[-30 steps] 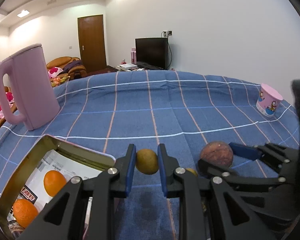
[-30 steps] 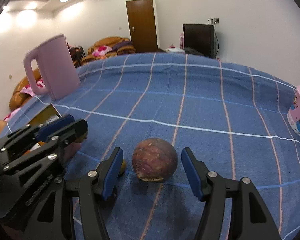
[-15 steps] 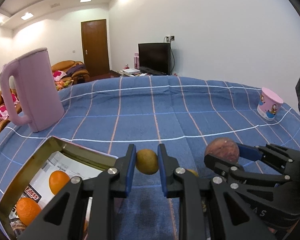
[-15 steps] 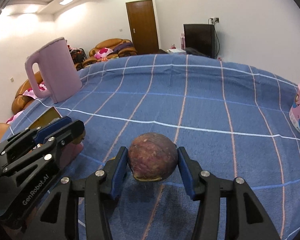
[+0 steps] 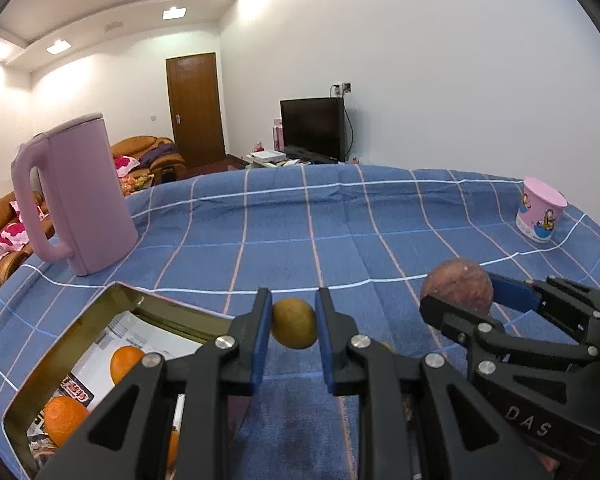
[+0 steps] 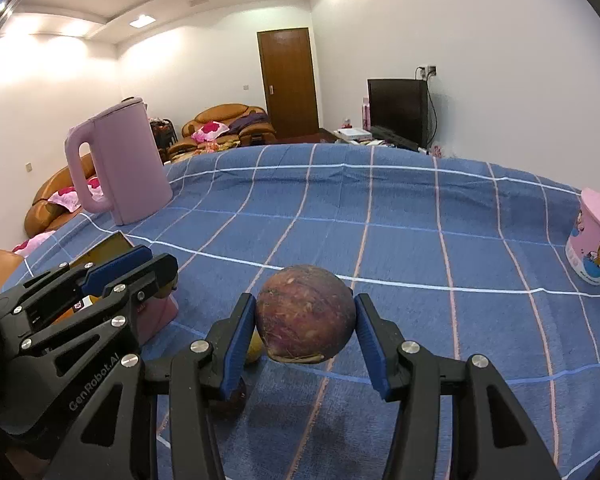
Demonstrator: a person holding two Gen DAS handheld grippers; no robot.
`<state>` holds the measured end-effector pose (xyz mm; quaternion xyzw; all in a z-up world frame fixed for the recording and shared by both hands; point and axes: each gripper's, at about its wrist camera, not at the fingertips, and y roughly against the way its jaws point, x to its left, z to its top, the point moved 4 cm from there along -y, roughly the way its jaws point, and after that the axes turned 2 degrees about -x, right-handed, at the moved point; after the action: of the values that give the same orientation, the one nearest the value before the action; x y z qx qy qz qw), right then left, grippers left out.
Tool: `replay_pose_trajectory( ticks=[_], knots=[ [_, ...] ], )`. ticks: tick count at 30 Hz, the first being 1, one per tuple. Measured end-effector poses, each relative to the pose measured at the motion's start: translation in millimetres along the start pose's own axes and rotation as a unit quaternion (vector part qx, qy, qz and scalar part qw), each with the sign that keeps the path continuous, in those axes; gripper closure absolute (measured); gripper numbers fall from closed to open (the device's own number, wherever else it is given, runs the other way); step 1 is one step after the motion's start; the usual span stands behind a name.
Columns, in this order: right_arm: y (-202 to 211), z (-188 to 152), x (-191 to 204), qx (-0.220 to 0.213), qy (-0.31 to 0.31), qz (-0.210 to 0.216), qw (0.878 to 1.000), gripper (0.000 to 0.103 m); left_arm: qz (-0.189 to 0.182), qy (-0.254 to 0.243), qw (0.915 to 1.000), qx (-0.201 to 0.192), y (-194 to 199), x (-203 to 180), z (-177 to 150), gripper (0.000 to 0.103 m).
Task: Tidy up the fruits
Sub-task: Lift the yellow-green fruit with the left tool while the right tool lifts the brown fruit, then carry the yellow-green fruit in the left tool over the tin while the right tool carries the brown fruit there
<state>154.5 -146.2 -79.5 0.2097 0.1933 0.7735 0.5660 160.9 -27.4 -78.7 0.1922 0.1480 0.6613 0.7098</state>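
My left gripper (image 5: 293,322) is shut on a small yellow-brown fruit (image 5: 293,323) and holds it above the blue checked cloth, just right of a gold metal tin (image 5: 118,292). The tin holds oranges (image 5: 126,362) on printed paper. My right gripper (image 6: 305,330) is shut on a round purple-brown fruit (image 6: 305,318), lifted off the cloth; it also shows in the left wrist view (image 5: 457,288). The left gripper shows at the left of the right wrist view (image 6: 128,268). Another small yellow fruit (image 6: 254,350) lies on the cloth under the right gripper.
A tall pink kettle (image 5: 74,200) stands at the back left of the table. A pink cartoon paper cup (image 5: 540,210) stands at the far right edge. A dark small fruit (image 6: 232,400) lies beneath the right gripper's left finger.
The right gripper closed on the purple-brown fruit and lifted it off the cloth. The left gripper rose with the yellow-brown fruit still held.
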Motion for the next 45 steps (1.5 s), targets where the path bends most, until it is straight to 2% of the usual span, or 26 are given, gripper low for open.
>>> replay_pose_trajectory(
  ticks=[30, 45],
  knots=[
    [36, 1, 4, -0.082, 0.02, -0.012, 0.996, 0.051, 0.018, 0.0, 0.9992, -0.035, 18, 1, 1, 0.08],
    [39, 2, 11, -0.093, 0.028, -0.013, 0.995, 0.051, 0.009, 0.013, 0.9992, -0.036, 31, 6, -4, 0.08]
  ],
)
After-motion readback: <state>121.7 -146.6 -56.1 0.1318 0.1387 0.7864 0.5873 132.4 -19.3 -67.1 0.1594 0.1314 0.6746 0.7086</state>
